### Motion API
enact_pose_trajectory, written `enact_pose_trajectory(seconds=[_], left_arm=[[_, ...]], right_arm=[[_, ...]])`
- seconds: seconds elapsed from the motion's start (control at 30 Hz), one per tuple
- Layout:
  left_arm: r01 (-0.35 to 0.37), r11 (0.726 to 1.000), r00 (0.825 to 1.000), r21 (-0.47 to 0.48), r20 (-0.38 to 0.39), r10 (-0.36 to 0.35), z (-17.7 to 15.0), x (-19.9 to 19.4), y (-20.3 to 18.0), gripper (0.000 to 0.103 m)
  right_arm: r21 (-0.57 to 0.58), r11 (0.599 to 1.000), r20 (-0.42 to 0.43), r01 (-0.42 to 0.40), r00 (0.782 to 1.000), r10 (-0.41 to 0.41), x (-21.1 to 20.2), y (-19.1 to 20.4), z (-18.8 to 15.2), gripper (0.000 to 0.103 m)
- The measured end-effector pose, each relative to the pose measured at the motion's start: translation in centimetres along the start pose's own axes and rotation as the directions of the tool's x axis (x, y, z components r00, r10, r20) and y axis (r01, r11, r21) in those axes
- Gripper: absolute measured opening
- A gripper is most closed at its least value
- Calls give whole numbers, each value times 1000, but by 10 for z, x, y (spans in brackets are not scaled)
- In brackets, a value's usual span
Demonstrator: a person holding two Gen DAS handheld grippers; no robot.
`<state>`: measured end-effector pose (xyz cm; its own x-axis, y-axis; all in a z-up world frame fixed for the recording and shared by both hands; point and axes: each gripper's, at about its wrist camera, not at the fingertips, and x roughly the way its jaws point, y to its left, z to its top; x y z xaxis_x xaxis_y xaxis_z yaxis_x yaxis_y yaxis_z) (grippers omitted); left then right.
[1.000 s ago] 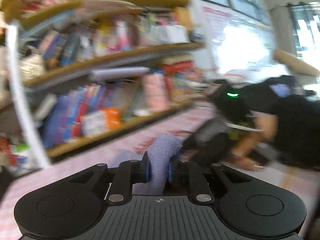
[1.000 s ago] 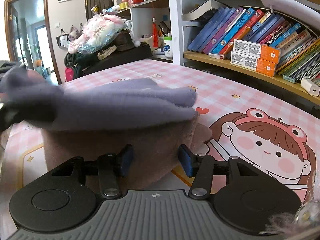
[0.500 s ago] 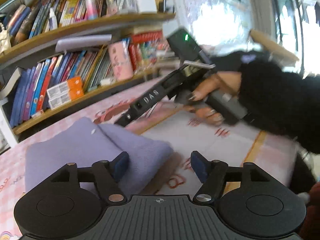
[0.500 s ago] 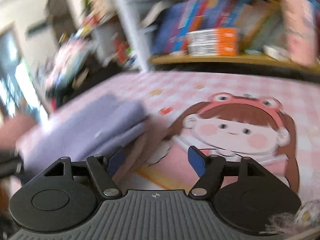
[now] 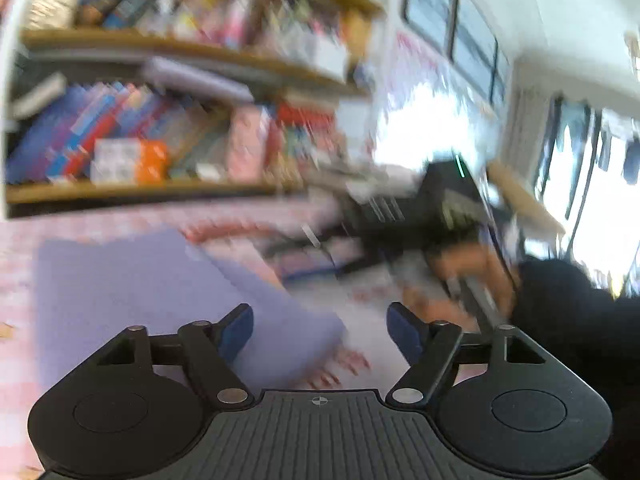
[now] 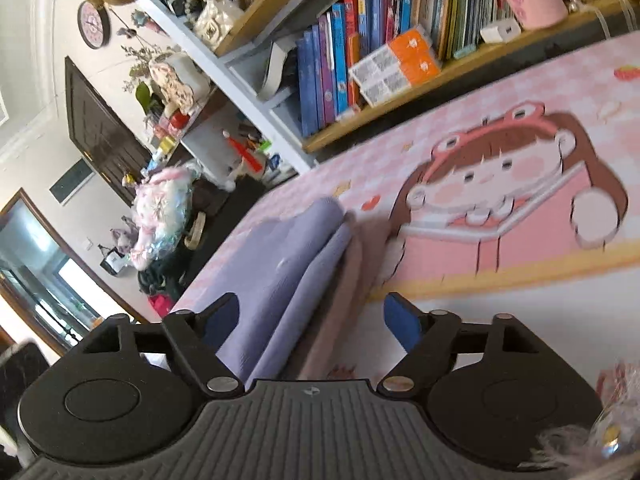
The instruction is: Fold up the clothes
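lavender garment (image 5: 152,288): folded, lying flat on the worktop (image 6: 520,312); layered fold edges face the cartoon girl print (image 6: 500,184); nothing grips it
pinkish-brown cloth (image 6: 340,304): under the lavender garment, its edge sticking out on the print side; right wrist view only
left tongs (image 5: 320,330): jaws wide apart, have just been opening; the garment's near corner shows between and below the blue pads (image 5: 236,328), no contact; view is motion-blurred
right tongs (image 6: 312,320): jaws wide apart, have just been opening; garment fold edges and the cloth under it lie in the gap, pads clear of both
right tongs seen from left wrist (image 5: 400,216): blurred black body right of the garment, held in the person's hand (image 5: 460,276), black sleeve (image 5: 572,312) behind; jaw state unreadable in this view
worktop: pink checked mat with the cartoon girl print, print lies right of the garment in the right wrist view
bookshelf (image 6: 400,40): behind the garment, past the far worktop edge; rows of upright books, an orange-and-white box (image 6: 396,66) lying in front of them
wall clock (image 6: 94,24): far left of the bookshelf, high on the wall
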<state>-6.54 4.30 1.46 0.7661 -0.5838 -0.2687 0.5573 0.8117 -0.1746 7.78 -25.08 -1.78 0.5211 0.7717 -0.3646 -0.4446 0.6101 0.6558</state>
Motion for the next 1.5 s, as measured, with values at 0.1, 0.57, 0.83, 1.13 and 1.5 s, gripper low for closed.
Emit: enact_pose_trajectory(seconds=[0.1,0.57,0.83,1.13,1.5], left_arm=[[-111,983,992,-145,42,118,11,-24,39,88],[-130,803,990,-581,-128,67,-13,16,144,73],[-150,904,988,-402,-89,124,-3,6,102,55],[-135,935,983,-328,-163,84,9,10,95,61],[-84,835,988,-544,-157,-3,-9,16,120,67]], right_arm=[[57,997,-57,56,997,-53,6,7,-4,83],[60,986,-218,156,966,-140,51,41,1,82],[-145,969,-132,202,966,-222,46,67,-14,34],[-273,918,-126,288,935,-331,32,89,-29,39],[60,973,-182,222,961,-208,37,48,-12,56]])
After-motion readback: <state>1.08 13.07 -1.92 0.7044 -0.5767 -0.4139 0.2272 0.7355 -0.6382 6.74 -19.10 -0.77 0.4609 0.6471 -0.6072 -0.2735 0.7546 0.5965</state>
